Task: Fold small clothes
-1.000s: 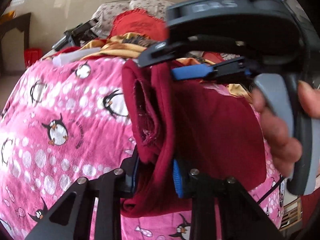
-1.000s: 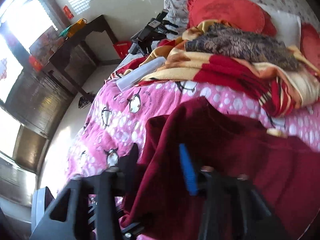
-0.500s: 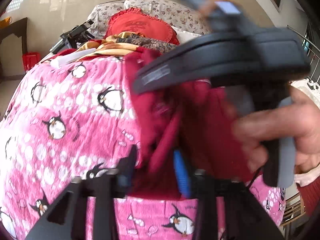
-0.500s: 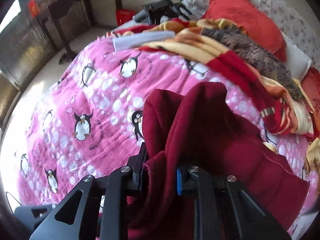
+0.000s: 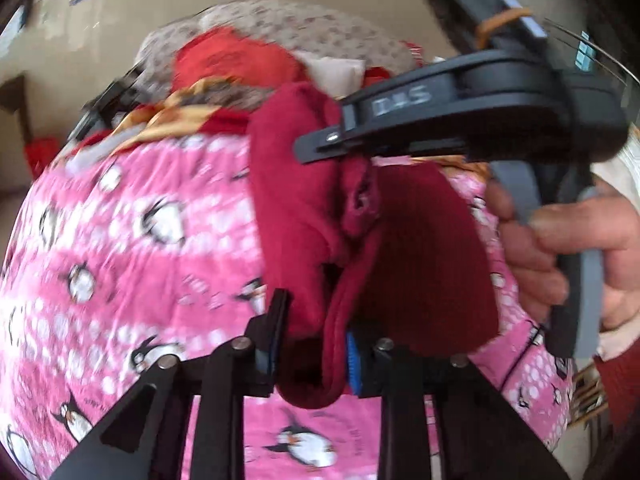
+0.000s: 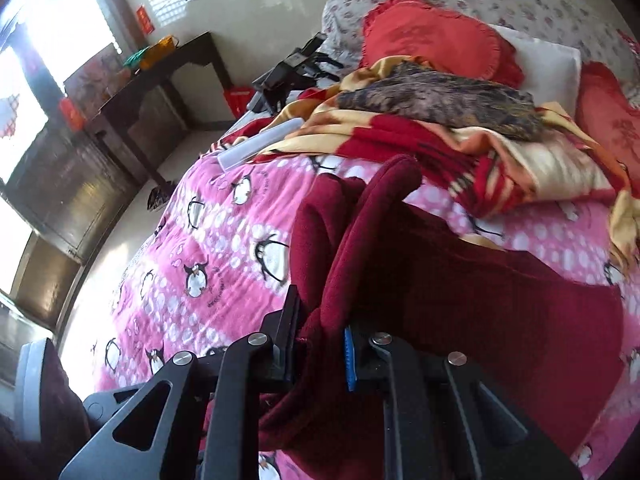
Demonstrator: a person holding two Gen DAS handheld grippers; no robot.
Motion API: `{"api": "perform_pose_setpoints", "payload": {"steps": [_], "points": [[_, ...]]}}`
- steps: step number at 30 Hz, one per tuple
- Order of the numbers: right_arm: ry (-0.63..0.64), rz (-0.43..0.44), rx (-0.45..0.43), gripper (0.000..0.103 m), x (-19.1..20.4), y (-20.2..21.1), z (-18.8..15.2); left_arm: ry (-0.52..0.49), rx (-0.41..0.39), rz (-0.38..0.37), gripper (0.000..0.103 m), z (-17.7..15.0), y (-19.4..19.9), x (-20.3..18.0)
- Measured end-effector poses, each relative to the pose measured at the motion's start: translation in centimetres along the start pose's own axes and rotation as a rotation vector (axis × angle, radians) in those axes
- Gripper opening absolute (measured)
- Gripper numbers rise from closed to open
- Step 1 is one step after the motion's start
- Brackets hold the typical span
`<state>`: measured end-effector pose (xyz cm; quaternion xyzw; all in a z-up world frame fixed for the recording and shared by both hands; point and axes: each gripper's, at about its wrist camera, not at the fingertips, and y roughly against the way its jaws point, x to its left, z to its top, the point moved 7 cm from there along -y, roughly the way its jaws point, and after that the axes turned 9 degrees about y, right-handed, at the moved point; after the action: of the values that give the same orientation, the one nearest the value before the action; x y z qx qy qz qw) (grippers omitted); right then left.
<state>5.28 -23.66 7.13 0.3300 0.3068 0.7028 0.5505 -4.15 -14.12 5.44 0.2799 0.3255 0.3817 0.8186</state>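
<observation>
Maroon garment (image 5: pixel 424 248) hangs bunched between both tools, lifted above the pink penguin bedspread (image 5: pixel 120 264). Nearest, the left gripper (image 5: pixel 314 344) has its jaws clenched on a thick folded edge, the cloth bulging out below them. The right gripper (image 6: pixel 320 344) likewise grips a rolled edge, jaws closed on the cloth, with the rest of the garment (image 6: pixel 480 292) draping rightward onto the bedspread (image 6: pixel 208 248). Seen from the left wrist, the right hand (image 5: pixel 568 248) wraps the handle at the right edge. Open pink bedspread lies to the left; beyond, a crumpled red-and-yellow blanket (image 6: pixel 460 140) and red cushion (image 6: pixel 432 44) crowd the far end
</observation>
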Motion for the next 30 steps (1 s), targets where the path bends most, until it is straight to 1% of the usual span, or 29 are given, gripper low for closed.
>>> {"api": "perform_pose_setpoints", "payload": {"steps": [3,6,9,14,15,17,18,19,20,21,22,23,24,25,27,28,29,30], "points": [[-0.019,-0.006,-0.039,0.000,-2.0,2.6,-0.5,-0.044,-0.011,-0.047,0.023,0.6,0.5,-3.3],[-0.038,-0.031,-0.076,0.000,-4.2,5.3,-1.2,-0.073,-0.004,-0.095,0.023,1.1,0.2,-6.8],[-0.081,-0.070,-0.096,0.000,-7.5,7.8,-2.7,-0.117,0.010,-0.122,0.023,1.0,-1.1,-10.6],[-0.185,-0.119,-0.094,0.000,-12.9,9.3,-6.5,-0.158,0.077,-0.145,0.024,-0.7,-4.6,-15.0],[-0.202,-0.128,-0.089,0.000,-13.8,9.2,-7.3,-0.167,0.094,-0.149,0.025,-1.3,-5.4,-15.7],[-0.236,-0.156,-0.075,0.000,-15.5,9.0,-8.9,-0.189,0.140,-0.159,0.034,-2.7,-6.8,-16.8],[-0.264,-0.174,-0.061,0.000,-16.7,8.6,-9.9,-0.202,0.181,-0.165,0.042,-3.8,-7.3,-17.5],[-0.284,-0.181,-0.050,0.000,-17.4,8.1,-10.7,-0.211,0.204,-0.169,0.045,-4.3,-7.4,-17.7],[-0.303,-0.183,-0.039,0.000,-18.0,7.6,-11.4,-0.223,0.216,-0.174,0.045,-4.7,-7.2,-17.9],[-0.327,-0.176,-0.034,0.000,-18.7,7.1,-12.2,-0.242,0.211,-0.172,0.047,-5.0,-6.6,-17.8],[-0.346,-0.169,-0.044,0.000,-19.1,7.2,-12.6,-0.258,0.197,-0.169,0.052,-4.9,-5.9,-17.6],[-0.370,-0.160,-0.060,0.000,-19.3,7.7,-12.9,-0.275,0.169,-0.160,0.055,-4.7,-4.8,-17.2],[-0.381,-0.162,-0.066,0.000,-19.4,8.3,-13.1,-0.282,0.132,-0.141,0.062,-4.2,-3.7,-16.3],[-0.386,-0.170,-0.079,0.000,-19.2,9.2,-13.2,-0.281,0.107,-0.127,0.067,-3.8,-3.0,-15.7],[-0.381,-0.184,-0.119,0.000,-18.4,11.2,-13.6,-0.260,0.056,-0.092,0.069,-2.7,-1.7,-13.5],[-0.376,-0.168,-0.143,0.003,-17.7,12.0,-13.7,-0.245,0.043,-0.069,0.069,-2.4,-1.5,-12.7],[-0.372,-0.131,-0.157,0.007,-16.7,12.6,-14.0,-0.228,0.033,-0.042,0.069,-2.1,-1.6,-11.7],[-0.373,-0.104,-0.158,0.016,-15.8,12.8,-14.3,-0.211,0.030,-0.020,0.069,-2.0,-1.8,-10.8]]}}
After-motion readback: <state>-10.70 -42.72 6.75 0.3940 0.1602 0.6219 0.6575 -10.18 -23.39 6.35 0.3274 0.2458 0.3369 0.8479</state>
